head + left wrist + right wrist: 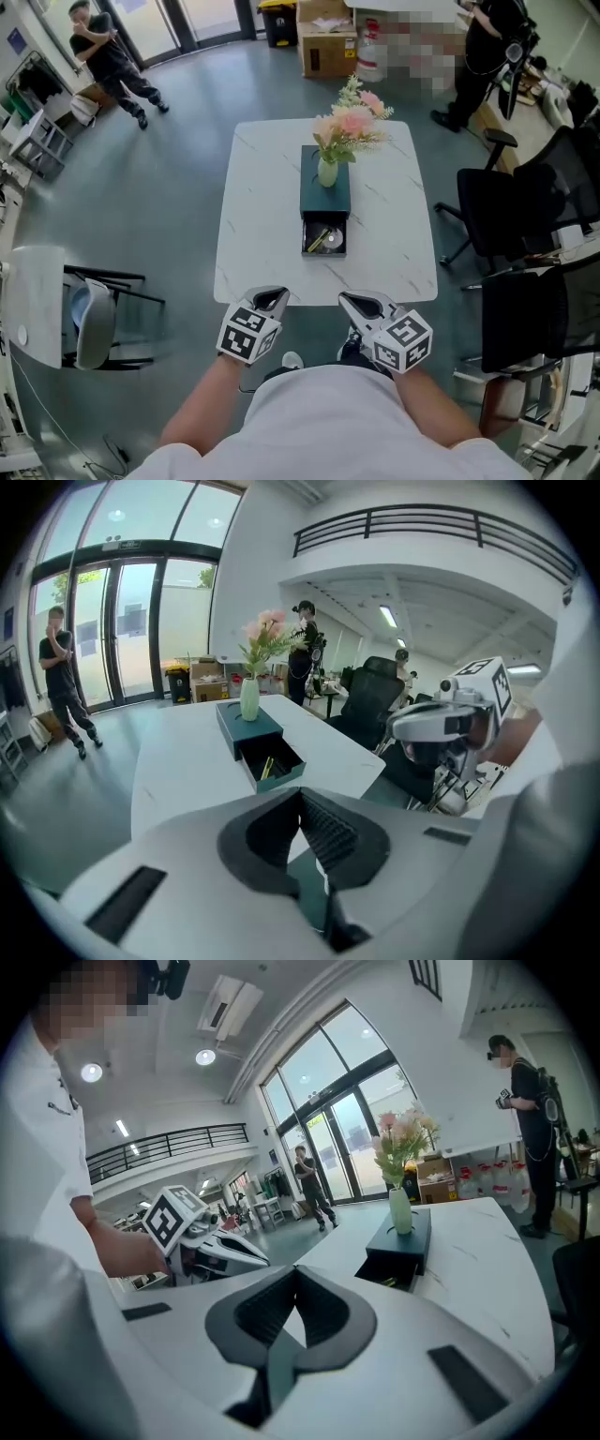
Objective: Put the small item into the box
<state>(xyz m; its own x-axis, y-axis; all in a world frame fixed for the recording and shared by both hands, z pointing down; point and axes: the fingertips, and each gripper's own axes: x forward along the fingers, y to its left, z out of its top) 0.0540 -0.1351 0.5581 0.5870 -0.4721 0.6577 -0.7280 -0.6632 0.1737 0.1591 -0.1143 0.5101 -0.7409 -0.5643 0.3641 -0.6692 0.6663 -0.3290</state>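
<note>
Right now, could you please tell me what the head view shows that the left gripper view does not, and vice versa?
Only the head view: the marker cube on the left gripper, and a pale chair on the floor at left. Only the left gripper view: that gripper's jaws closed together, empty, and a balcony railing overhead. Both: the white table, the teal box with its drawer open, the vase of flowers, the right gripper.

The worktop (262,216) is smooth white marble-look stuff with faint grey veins and a slight sheen. The box (324,192) looks matt, and the vase (327,172) is glossy like glazed ceramic. The left tongs (277,293) and right tongs (346,299) are smooth white plastic with black ribbed pads (328,832). The floor (141,206) is polished grey.
</note>
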